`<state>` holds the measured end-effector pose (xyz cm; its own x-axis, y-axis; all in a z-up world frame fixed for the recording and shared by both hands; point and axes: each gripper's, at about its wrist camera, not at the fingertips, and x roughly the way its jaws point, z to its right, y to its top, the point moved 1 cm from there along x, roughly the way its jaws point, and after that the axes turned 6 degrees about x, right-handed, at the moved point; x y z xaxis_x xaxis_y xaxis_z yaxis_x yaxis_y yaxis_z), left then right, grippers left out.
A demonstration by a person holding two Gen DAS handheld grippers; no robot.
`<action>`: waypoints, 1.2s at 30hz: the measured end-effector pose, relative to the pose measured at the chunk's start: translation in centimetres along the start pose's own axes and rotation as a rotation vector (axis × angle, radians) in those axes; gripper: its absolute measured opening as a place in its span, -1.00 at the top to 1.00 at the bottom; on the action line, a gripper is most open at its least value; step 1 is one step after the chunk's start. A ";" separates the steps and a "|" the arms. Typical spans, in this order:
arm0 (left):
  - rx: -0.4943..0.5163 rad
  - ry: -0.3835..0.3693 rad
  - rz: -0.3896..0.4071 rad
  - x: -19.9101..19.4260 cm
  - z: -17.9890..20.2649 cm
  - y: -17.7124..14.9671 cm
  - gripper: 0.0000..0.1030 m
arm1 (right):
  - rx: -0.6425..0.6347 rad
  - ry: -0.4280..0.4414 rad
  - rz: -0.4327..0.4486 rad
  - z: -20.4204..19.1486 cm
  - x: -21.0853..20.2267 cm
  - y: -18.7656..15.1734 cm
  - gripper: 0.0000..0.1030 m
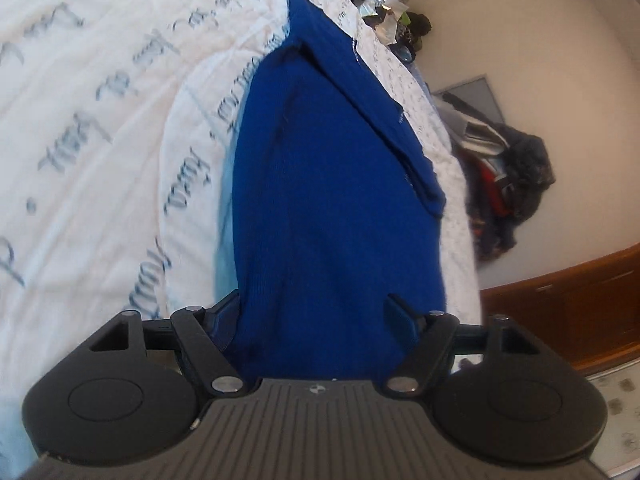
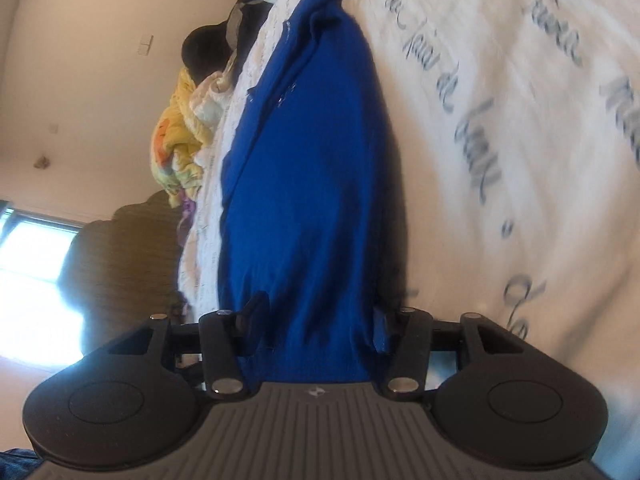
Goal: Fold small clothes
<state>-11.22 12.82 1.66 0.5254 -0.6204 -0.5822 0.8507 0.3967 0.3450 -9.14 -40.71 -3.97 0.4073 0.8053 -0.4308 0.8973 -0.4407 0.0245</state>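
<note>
A blue garment point(image 1: 332, 200) is seen on a bed with a white sheet point(image 1: 100, 120) covered in grey writing. It lies near the bed's edge, long and narrow — some of it looks folded over already, with 1 flap lying along its side. The left hand-held gripper point(image 1: 316, 316) is partly open, and the near end of the cloth sits between its 2 fingers. The right hand-held gripper point(image 2: 316, 316) is partly open too, with the cloth's end between its fingers. Whether the cloth is pinched cannot be told. More folding seems to be left — the long shape must likely be folded shorter. Other clothes point(image 2: 180, 136) are piled beyond the bed.
</note>
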 end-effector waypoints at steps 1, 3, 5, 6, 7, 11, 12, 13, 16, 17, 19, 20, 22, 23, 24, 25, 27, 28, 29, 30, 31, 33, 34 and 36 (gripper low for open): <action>-0.001 0.012 0.000 0.2 0.0 -0.2 -0.06 | -0.012 -0.004 -0.001 -0.2 0.1 -0.5 0.09; 0.003 0.067 -0.014 0.7 -0.1 -0.2 0.58 | -0.034 -0.042 0.011 -0.6 0.4 -0.7 0.37; 0.019 0.129 -0.025 1.1 -0.2 0.0 0.86 | -0.041 -0.107 0.005 -0.6 0.9 -0.8 0.93; 0.041 0.154 -0.016 0.9 0.0 0.0 0.88 | -0.053 -0.113 0.011 -0.7 0.9 -0.8 0.93; 0.089 0.208 0.005 0.3 0.7 0.3 0.89 | -0.065 -0.128 0.021 -0.9 0.5 -0.7 0.93; 0.209 0.297 0.005 -1.4 1.2 0.5 0.89 | -0.166 -0.190 0.070 -2.4 -2.6 -1.2 0.94; 0.216 0.304 -0.010 -1.1 0.7 0.3 0.82 | -0.164 -0.229 0.071 -2.0 -2.7 -1.2 0.94; 0.224 0.294 0.009 -1.1 0.5 0.1 0.82 | -0.148 -0.242 0.061 -1.2 -2.5 -1.1 0.95; 0.157 0.237 0.006 -1.7 0.2 -0.1 0.50 | -0.074 -0.176 0.084 -0.4 -2.1 -1.6 0.89; 0.113 0.193 0.000 -2.0 -0.1 -0.3 0.30 | -0.066 -0.171 0.071 -0.5 -2.2 -2.1 0.77; 0.043 0.102 0.003 -2.7 -0.5 -1.7 -0.41 | -0.080 -0.118 0.012 -0.7 -2.5 -3.3 0.37; 0.031 0.076 -0.005 -2.7 -0.4 -2.4 -0.45 | -0.084 -0.103 -0.017 -0.8 -2.3 -4.0 0.07; 0.057 0.071 -0.015 -2.3 0.4 -3.7 -0.33 | -0.097 -0.090 -0.043 -1.2 -1.7 -5.0 0.04; 0.088 0.094 -0.006 -2.1 0.9 -4.0 -0.24 | -0.103 -0.091 -0.040 -1.3 -1.6 -5.4 0.06; 0.125 0.136 -0.009 -1.7 1.4 -4.3 0.37 | -0.111 -0.093 -0.031 -1.4 -1.5 -5.5 0.18; 0.149 0.183 -0.045 -1.0 1.5 -4.2 0.84 | -0.129 -0.117 -0.042 -1.6 -1.3 -5.6 0.87; 0.147 0.222 -0.043 -1.4 1.0 -4.0 0.85 | -0.181 -0.190 -0.058 -1.9 -1.1 -5.5 0.91; 0.173 0.254 -0.032 -2.0 1.1 -3.7 0.85 | -0.195 -0.204 -0.047 -2.2 -1.6 -5.3 0.92; 0.205 0.275 -0.017 -2.8 1.3 -3.5 0.85 | -0.213 -0.223 -0.029 -2.6 -2.5 -5.3 0.92; 0.221 0.284 -0.012 -3.4 1.3 -3.4 0.85 | -0.229 -0.232 -0.015 -3.0 -3.3 -5.3 0.92; 0.230 0.300 -0.022 -3.6 1.1 -3.3 0.84 | -0.232 -0.245 -0.007 -3.0 -4.0 -5.3 0.92; 0.256 0.330 -0.028 -3.2 0.5 -3.8 0.78 | -0.259 -0.299 -0.017 -2.1 -4.0 -5.6 0.95; 0.284 0.329 -0.019 -3.2 0.7 -4.1 0.76 | -0.241 -0.270 -0.008 -1.6 -4.0 -5.6 0.95; 0.309 0.352 -0.022 -3.7 1.4 -3.7 0.68 | -0.219 -0.253 0.016 -1.4 -4.1 -5.6 0.90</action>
<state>-16.31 12.67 3.57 0.5148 -0.3378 -0.7879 0.8549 0.1331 0.5015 -15.56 -40.99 -1.12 0.3913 0.6626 -0.6387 0.9175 -0.3347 0.2148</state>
